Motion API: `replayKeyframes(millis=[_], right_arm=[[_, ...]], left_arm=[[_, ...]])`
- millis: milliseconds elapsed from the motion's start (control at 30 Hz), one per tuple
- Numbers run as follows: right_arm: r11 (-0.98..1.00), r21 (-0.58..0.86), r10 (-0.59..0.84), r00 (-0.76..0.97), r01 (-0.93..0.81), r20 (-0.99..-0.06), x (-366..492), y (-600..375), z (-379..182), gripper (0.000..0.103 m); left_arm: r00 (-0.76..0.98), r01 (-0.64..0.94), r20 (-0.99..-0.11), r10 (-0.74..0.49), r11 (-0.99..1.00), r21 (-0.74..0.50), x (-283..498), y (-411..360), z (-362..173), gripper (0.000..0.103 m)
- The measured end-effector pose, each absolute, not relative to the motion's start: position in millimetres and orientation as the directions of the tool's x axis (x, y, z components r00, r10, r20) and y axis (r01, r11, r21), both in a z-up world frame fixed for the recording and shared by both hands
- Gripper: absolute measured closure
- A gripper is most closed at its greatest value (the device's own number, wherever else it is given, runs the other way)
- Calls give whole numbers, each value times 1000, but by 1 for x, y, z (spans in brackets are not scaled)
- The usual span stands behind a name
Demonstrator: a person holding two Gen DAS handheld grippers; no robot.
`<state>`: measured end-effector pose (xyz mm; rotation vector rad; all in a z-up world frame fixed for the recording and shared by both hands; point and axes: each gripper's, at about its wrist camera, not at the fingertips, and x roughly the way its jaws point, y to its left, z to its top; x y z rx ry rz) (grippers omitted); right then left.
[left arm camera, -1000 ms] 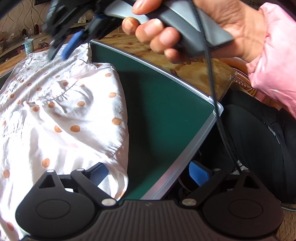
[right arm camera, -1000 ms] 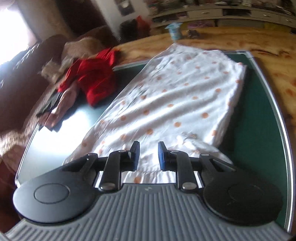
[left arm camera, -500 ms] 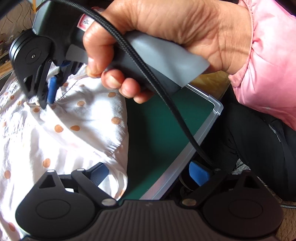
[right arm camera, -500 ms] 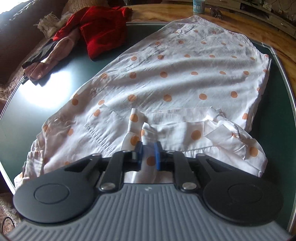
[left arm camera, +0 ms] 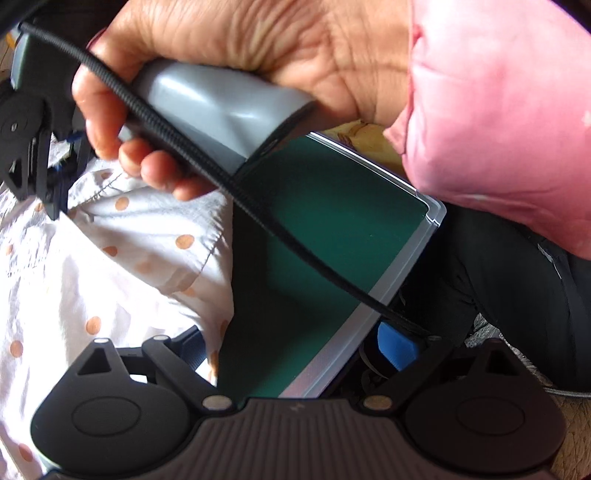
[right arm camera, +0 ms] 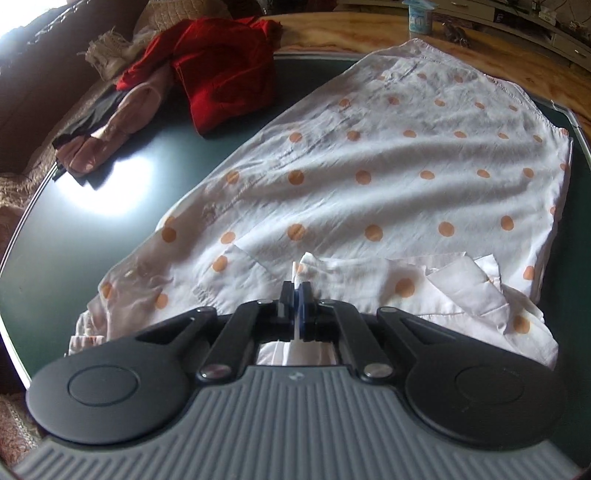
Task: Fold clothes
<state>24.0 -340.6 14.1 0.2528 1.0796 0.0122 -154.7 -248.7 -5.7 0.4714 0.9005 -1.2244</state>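
Observation:
A white garment with orange dots (right arm camera: 369, 177) lies spread over the green table (right arm camera: 74, 240). My right gripper (right arm camera: 296, 291) pinches a raised fold at the garment's near edge. The cloth sits between its pads while its jaws are opening slightly. In the left wrist view that right gripper (left arm camera: 59, 184) points down into the garment (left arm camera: 110, 266) at the upper left, held by a person's hand (left arm camera: 240, 55). My left gripper (left arm camera: 295, 349) is wide open at the table's corner. One finger rests over the cloth's edge, the other hangs beyond the table's rim (left arm camera: 388, 295).
A red garment (right arm camera: 221, 74) and a pink and dark bundle (right arm camera: 110, 125) lie at the table's far left. A small cup (right arm camera: 419, 18) stands beyond the garment. A pink sleeve (left arm camera: 498, 110), a black cable (left arm camera: 258, 206) and dark trousers (left arm camera: 517, 295) fill the right side.
My right gripper came down to the garment's near edge and shut on a fold of it. The hand holding it now fills more of the left wrist view. My left gripper stayed put.

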Motion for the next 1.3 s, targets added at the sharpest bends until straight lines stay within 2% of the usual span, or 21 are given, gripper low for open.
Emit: replayKeyframes(millis=[33,100,167,400,667,967,1233,1300], right_arm=[[968,226,149,480,106,-864,22,-341,14,89],[962,256,174,504,98,-846,17,-345,19,71],[957,273,180,530,102,-829,11,-355,30,65],[978,86,-45,590,191,-806,-28,-422,71,64],[996,-73,-90,539,53,-837,-54,-434,42,64],[995,85,48,546,43,-836,-12,-442,18,64],[978,170,80,539,121,-838,-3,-465,-2,65],[971,185,77,536,150,-841,-3,-468,0,62]], left_arm=[[69,941,-798,-598,305,-148,-155,-249,-6,6],[68,941,-798,-598,304,-148,-155,-249,-6,6],[67,941,-798,-599,304,-149,-155,-249,-5,5],[66,940,-798,-600,304,-152,-153,-250,-4,5],[67,941,-799,-597,305,-149,-156,-249,-5,5],[74,944,-804,-590,302,-135,-157,-257,-8,4],[74,946,-806,-587,297,-130,-156,-255,-6,4],[69,944,-807,-586,299,-136,-154,-254,-5,4]])
